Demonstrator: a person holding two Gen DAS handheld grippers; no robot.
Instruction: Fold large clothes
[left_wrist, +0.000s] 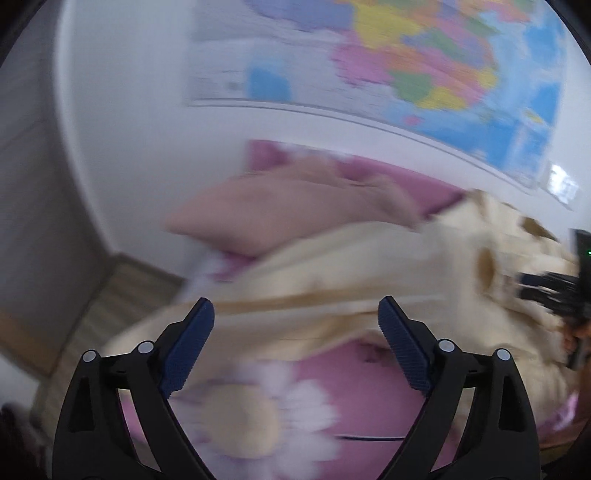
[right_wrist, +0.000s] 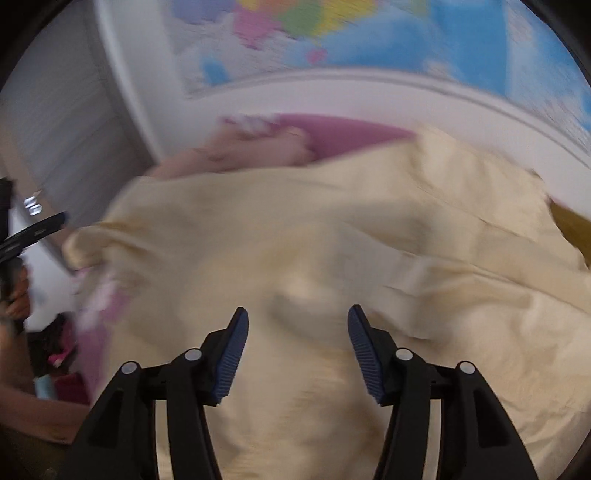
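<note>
Two open grippers, nothing held, above a cream garment (right_wrist: 332, 229) on the pink bedspread (left_wrist: 369, 391).
Right gripper (right_wrist: 297, 332) hangs over its middle; left gripper (left_wrist: 295, 325), spread wide, faces its long edge.

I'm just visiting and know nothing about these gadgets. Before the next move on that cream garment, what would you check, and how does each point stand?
1. Left hand-held gripper empty and open: ok, nothing between its pads.
2. Right hand-held gripper empty and open: ok, the pads stand apart above the cloth.
3. Cream garment lying on the pink flowered bedspread: ok.
4. Garment spread flat: not ok, it is rumpled, with folds and bumps.
5. An edge or corner picked out to grasp: cannot tell, the pictures are blurred.
6. Pink pillow clear of the garment: cannot tell, they meet or overlap in the left wrist view.
</note>
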